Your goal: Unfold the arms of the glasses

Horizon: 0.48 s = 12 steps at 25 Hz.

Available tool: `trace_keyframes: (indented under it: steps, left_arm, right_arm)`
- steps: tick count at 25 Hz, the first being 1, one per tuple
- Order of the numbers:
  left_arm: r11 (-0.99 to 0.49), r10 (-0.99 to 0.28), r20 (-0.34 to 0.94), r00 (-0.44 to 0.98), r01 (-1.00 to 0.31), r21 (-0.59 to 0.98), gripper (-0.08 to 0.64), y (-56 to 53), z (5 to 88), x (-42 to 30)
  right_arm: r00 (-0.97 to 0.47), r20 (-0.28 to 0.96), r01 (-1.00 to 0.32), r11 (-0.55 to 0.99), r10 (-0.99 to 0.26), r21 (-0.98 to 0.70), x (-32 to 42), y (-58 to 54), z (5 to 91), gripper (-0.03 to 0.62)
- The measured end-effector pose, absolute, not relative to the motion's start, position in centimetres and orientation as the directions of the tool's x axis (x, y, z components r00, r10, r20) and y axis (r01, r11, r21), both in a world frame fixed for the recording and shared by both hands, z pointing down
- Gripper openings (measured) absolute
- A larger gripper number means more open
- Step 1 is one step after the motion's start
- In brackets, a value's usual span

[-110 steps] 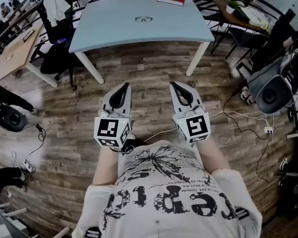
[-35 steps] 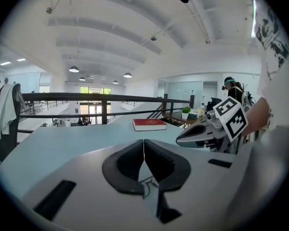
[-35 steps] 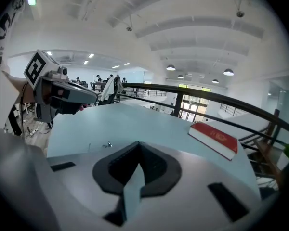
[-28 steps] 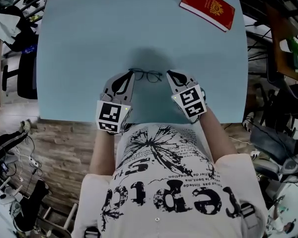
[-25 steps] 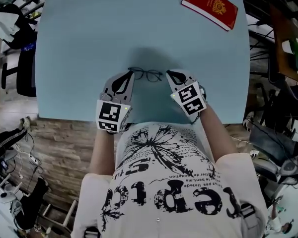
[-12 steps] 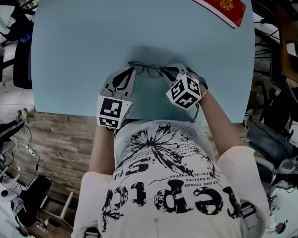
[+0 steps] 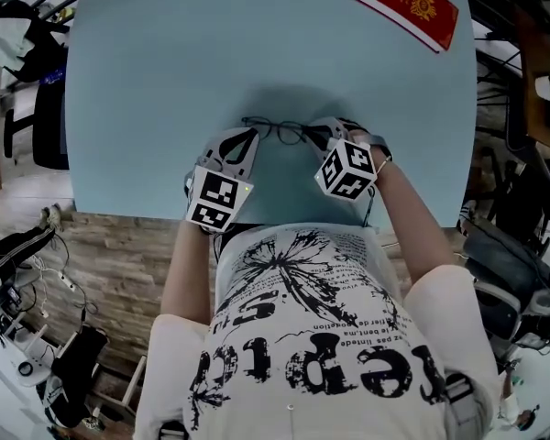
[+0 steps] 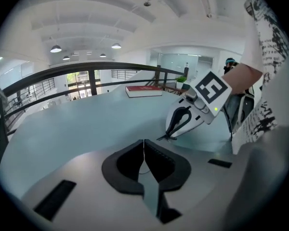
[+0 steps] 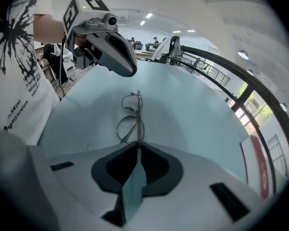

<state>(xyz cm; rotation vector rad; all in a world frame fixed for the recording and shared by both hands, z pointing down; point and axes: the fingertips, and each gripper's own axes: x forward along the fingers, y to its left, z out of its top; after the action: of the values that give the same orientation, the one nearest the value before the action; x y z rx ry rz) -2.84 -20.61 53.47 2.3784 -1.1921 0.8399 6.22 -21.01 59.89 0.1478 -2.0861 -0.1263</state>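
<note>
Near the front edge of the pale blue surface, the thin dark wire-framed glasses are seen lying between the two grippers, much where they lay a second ago. The right gripper has been rolled over since then, so its marker cube is now tipped on a corner. Its jaws have just been closing and are pinched on the right end of the frame. The left gripper has been lowered to the left end, its jaws closed together as before. A red hardback book is left at the far right corner.
</note>
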Motion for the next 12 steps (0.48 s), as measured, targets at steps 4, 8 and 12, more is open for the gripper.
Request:
trace_keyframes:
  steps: [4,8,12]
  left_arm:
    - [-0.717,-0.488,0.696,0.526,-0.697,0.025,0.021,-21.0,54.6,-0.8]
    - [-0.871,-0.327,0.79,0.518,-0.489,-0.039,0.069,-20.9,55.7,1.6]
    - [-0.956,-0.22,0.864,0.453,-0.278,-0.098,0.097,-20.7,56.5,3.2]
  right_arm:
    - [-0.482,0.863,-0.042,0.987,-0.154,0.152,6.5,-20.9,59.8,0.035]
    - [-0.475,0.866,-0.035,0.987,-0.157,0.16,6.8,-20.8,59.6,0.035]
    - [-0.474,0.865,-0.041,0.986,-0.163,0.164,6.9,-20.7,59.3,0.035]
